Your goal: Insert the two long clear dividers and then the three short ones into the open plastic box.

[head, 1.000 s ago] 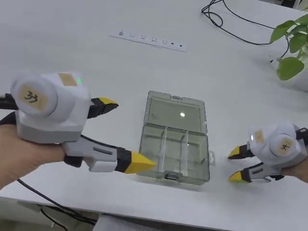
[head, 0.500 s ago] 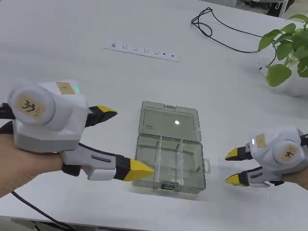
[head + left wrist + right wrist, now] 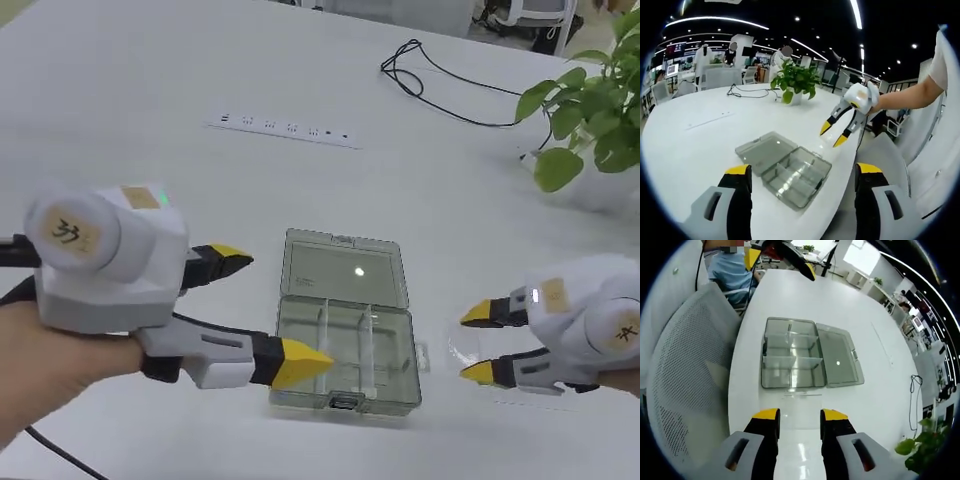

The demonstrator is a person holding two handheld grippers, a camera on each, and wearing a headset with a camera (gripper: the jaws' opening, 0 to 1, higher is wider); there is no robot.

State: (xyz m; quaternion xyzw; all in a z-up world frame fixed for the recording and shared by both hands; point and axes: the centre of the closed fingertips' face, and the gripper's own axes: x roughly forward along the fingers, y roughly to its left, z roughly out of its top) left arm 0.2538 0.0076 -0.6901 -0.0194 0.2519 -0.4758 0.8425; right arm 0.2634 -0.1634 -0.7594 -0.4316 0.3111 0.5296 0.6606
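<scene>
On a white office table [image 3: 150,80], open plastic box [image 3: 345,325] between left gripper [image 3: 285,310] and right gripper [image 3: 465,346], jaws apart.

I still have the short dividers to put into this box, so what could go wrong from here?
1. A clear strip, likely a short divider, lies on the white table ahead of the right gripper. It barely shows, so the open jaws may miss it or push it away.
2. The plastic box sits loose near the table's front edge, and neither gripper holds it. A bump from the left gripper could slide it off.
</scene>
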